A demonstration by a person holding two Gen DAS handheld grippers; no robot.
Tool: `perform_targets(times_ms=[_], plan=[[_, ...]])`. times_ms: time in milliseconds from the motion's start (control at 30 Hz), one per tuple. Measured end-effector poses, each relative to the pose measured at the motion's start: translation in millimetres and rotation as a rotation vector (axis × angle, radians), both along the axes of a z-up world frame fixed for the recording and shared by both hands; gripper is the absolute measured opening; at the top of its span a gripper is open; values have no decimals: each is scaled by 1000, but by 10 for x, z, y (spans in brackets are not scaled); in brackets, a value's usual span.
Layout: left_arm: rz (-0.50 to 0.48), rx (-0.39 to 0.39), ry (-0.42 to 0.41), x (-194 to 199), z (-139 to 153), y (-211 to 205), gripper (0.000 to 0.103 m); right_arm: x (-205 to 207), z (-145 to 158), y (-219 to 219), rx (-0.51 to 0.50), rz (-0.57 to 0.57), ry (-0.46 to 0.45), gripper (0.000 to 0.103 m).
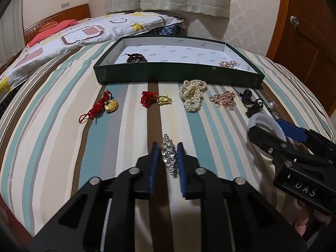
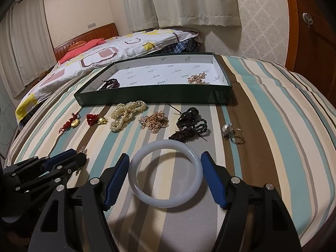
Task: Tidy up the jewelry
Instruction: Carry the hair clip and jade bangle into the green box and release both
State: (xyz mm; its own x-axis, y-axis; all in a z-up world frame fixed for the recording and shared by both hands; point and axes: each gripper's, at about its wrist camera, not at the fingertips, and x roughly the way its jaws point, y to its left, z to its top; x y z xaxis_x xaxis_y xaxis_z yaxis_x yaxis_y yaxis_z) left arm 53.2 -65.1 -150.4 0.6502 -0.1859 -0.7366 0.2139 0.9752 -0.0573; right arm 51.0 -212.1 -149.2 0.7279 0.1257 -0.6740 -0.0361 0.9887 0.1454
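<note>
A silver sparkly piece (image 1: 169, 157) lies on the striped bedspread between the blue pads of my left gripper (image 1: 168, 143), which is shut on it. My right gripper (image 2: 165, 154) spans a white bangle (image 2: 134, 178) lying flat, with a pad against each side. A green tray (image 1: 168, 73) stands behind, holding dark red beads (image 1: 134, 58) and a rose-gold pearl cluster (image 1: 229, 64). In front of it lie two red-cord gold charms (image 1: 109, 105), a pearl strand (image 1: 192, 95), a rose-gold chain (image 1: 224, 100), dark cords (image 1: 252, 103) and a pearl ring (image 2: 233, 133).
A patterned quilt (image 1: 84, 33) is bunched at the back left of the bed, below the wooden headboard (image 2: 88, 35). A wooden door (image 1: 310, 42) stands close on the right. The bed drops away at its right edge (image 2: 327, 147).
</note>
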Motion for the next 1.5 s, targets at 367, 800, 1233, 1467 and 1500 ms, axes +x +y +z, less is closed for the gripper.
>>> perform_targets(times_ms=[367, 800, 1233, 1467, 1500], plan=[[-22, -46, -19, -19, 47, 51, 13, -8, 3, 15, -4, 4, -5, 68], [28, -25, -79, 17, 259, 128, 13, 17, 136, 13, -16, 10, -33, 68], [56, -50, -180, 337, 664, 107, 14, 295, 564, -24, -48, 9, -151, 68], [63, -73, -254, 738, 933, 16, 13, 669, 876, -43, -36, 5, -237, 68], [66, -75, -261, 803, 954, 6, 13, 765, 914, -46, -34, 5, -247, 68]])
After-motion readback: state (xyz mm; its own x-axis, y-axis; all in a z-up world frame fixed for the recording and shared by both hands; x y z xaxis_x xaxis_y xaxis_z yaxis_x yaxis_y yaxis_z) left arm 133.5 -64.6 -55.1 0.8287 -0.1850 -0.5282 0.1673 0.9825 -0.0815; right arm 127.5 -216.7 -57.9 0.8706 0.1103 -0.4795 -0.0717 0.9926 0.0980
